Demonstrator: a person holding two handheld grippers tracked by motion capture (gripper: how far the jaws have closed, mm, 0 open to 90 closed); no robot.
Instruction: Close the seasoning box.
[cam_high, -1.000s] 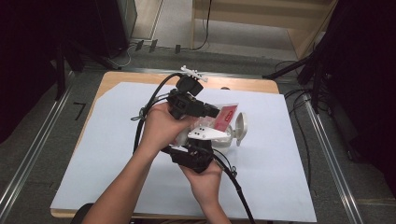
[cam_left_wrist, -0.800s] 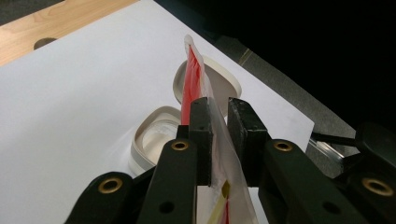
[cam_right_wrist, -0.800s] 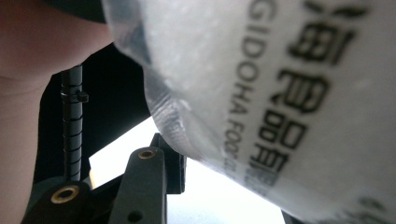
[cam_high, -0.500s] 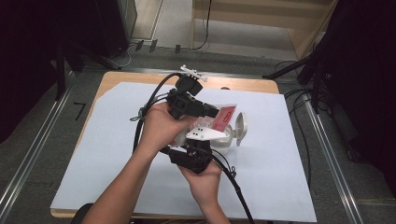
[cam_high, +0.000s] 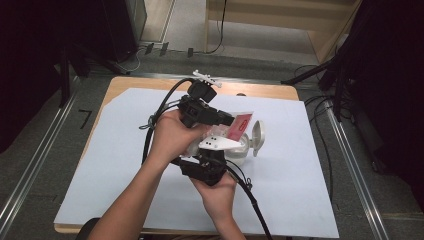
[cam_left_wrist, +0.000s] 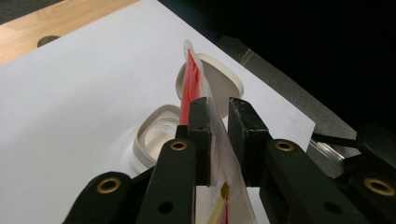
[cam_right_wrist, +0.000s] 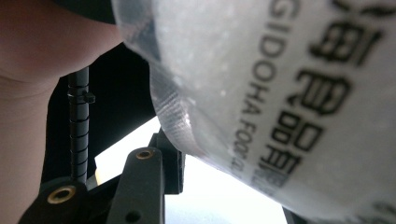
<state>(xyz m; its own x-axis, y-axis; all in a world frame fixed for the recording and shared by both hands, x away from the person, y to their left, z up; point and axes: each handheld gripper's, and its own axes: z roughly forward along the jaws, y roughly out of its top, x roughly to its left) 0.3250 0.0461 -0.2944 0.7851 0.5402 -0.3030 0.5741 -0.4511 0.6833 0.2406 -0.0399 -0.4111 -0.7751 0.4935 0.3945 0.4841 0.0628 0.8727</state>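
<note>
Nothing has shifted: both hands stay put, the left gripper (cam_left_wrist: 218, 140) clamping the packet (cam_left_wrist: 194, 79) above the open white box (cam_high: 240, 147). Right gripper's (cam_high: 212, 150) grip cannot be told. Emptying remains.

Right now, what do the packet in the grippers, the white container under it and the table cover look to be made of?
The packet looks like thin, glossy, flexible plastic film: translucent, with red print and a flat sealed edge. The white container and its open lid look like smooth moulded plastic, slightly shiny. The table cover seems matte white paper or thin sheet, lying flat; bare wood shows at the tabletop's edge.
</note>
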